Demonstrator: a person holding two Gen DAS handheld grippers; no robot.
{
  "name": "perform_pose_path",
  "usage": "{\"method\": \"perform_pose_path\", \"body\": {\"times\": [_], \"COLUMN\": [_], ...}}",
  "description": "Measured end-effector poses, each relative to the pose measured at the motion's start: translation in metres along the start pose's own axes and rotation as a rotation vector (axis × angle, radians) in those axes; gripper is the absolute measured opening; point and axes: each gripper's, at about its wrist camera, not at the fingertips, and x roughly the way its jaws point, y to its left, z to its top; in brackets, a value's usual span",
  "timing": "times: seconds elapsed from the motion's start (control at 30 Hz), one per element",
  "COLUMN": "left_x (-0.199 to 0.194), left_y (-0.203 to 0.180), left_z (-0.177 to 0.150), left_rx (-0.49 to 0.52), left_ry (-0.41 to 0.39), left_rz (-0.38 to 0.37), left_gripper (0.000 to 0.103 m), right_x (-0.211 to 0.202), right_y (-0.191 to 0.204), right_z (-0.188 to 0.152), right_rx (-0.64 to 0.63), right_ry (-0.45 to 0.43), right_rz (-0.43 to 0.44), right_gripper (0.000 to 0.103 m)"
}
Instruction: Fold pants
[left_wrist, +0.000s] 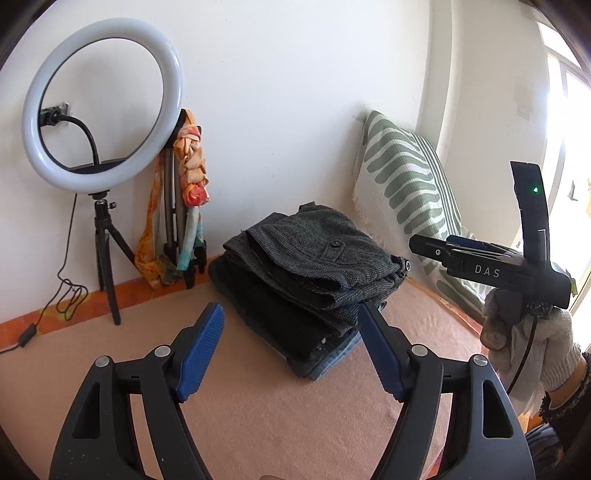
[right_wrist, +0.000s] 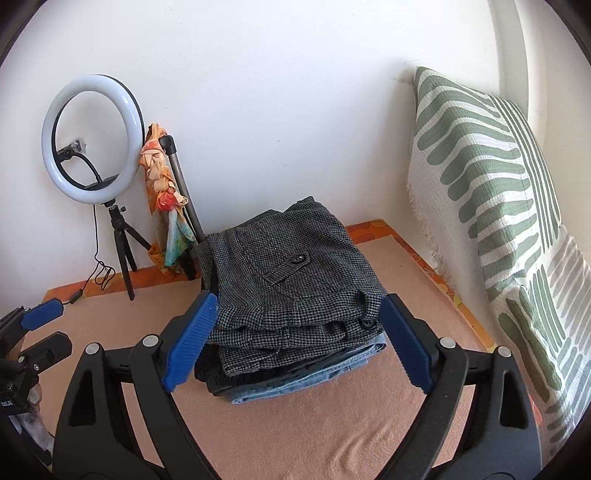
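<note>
- Resting folded: grey houndstooth pants (right_wrist: 295, 273) on top of a stack, above a dark garment (right_wrist: 218, 380) and blue jeans (right_wrist: 295, 387), on the peach mat (right_wrist: 295, 443) near the wall.
- Hovering apart from the stack: left gripper (left_wrist: 291, 350), fingers (left_wrist: 201, 347) spread wide and holding nothing.
- Framing the near edge of the stack: right gripper (right_wrist: 295, 339), fingers (right_wrist: 190, 343) also spread wide and empty; whether touching the cloth, not being clear from this view.
- Judging the fold as essentially complete, with only tidying or withdrawal remaining.
- Squaring the stack, if needed, by pressing lightly on the top layer rather than pinching one ply, avoiding dragging the folded layers out of line.
- Keeping both grippers level and moving straight back on withdrawal, avoiding snagging the buttoned pocket flap (right_wrist: 295, 260).
- Steering clear of the ring light (right_wrist: 92, 138) and its tripod (right_wrist: 123, 251) at the left, and the striped cushion (right_wrist: 491, 192) at the right.
</note>
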Motion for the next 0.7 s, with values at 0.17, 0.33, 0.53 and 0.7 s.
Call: {"method": "perform_pose_path", "body": {"times": [0.17,0.33,0.53,0.7], "left_x": [-0.017,-0.033,-0.044,-0.047], "left_y": [-0.005,-0.008,-0.016,-0.02], "left_z": [-0.015,-0.029,-0.046,-0.054], "left_rx": [-0.01,-0.023,0.004,0.015], "left_ry": [-0.007,-0.023,-0.014,-0.006], "left_rz": [-0.005,0.018,0.039,0.046], "left_gripper": [0.081,0.084,0.085,0.085], "right_x": [-0.017,-0.028,-0.041,-0.048], "right_y": [0.005,0.01,0.013,0.016], "right_z": [-0.017,-0.035,-0.054,-0.065], "right_rx": [0.0,-0.008,0.013,0.01], "right_ry": [-0.018,-0.029,-0.041,-0.06], "right_rz": [-0.016,-0.032,-0.031,-0.039], "right_gripper": [0.097,0.099,0.103,0.103]}}
